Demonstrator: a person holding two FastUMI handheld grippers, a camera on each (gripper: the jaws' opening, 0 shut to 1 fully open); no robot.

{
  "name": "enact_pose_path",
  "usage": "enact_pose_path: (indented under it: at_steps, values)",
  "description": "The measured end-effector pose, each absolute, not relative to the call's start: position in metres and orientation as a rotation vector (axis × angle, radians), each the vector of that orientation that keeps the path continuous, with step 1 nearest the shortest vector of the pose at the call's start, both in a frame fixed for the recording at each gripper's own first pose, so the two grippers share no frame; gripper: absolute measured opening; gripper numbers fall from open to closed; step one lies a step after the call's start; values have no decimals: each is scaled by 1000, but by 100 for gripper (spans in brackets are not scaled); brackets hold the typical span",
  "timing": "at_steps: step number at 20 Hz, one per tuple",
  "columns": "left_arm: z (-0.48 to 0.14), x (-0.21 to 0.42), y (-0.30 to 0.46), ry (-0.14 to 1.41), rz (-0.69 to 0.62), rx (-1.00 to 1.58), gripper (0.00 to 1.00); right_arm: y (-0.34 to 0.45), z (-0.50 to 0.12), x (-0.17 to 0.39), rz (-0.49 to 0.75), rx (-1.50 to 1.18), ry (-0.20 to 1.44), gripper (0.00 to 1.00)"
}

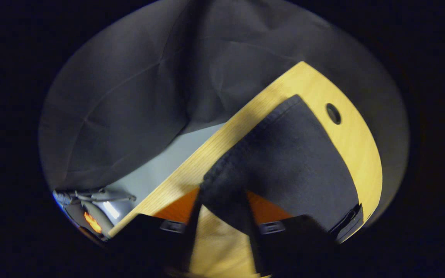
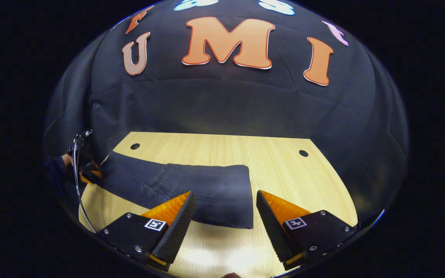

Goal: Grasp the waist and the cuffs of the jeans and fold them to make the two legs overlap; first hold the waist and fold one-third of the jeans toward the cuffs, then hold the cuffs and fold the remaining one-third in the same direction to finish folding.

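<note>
With the left hand-held gripper [image 1: 222, 210] pinching the cuff end of the jeans [image 2: 191, 187] on the worktop [image 2: 276, 162] and the right hand-held gripper [image 2: 224, 216] spread above the waist, a one-sided pull could skew the legs.

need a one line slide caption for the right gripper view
Right gripper open above the waist end of dark jeans lying on the wooden table.

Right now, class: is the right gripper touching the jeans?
Apart. In the right gripper view, the right gripper is open, and bare table shows beneath its fingers; they hang above the near edge of the jeans without pressing on it.
</note>
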State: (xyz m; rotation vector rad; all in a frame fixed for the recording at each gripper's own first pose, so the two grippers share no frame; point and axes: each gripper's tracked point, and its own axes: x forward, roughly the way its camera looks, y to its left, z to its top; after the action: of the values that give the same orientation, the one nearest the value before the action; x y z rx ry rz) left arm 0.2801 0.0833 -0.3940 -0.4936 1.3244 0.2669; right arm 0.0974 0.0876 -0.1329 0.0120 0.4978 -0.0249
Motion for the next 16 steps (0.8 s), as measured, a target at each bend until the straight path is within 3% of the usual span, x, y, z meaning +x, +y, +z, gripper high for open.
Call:
enact_pose_path:
  at_steps: [2, 3, 6, 16]
  values:
    - [-401, 284, 79, 1291, 225, -509, 13, 85, -133, 99, -13, 6, 502, 96]
    - [-395, 280, 77, 1287, 207, -541, 5, 82, -133, 100, -8, 4, 499, 96]
    - [-364, 284, 78, 1161, 157, -641, 5, 61, -131, 102, -2, -6, 492, 96]
    - [-199, 302, 92, 866, -30, -518, 5, 42, -118, 119, 45, -16, 454, 96]
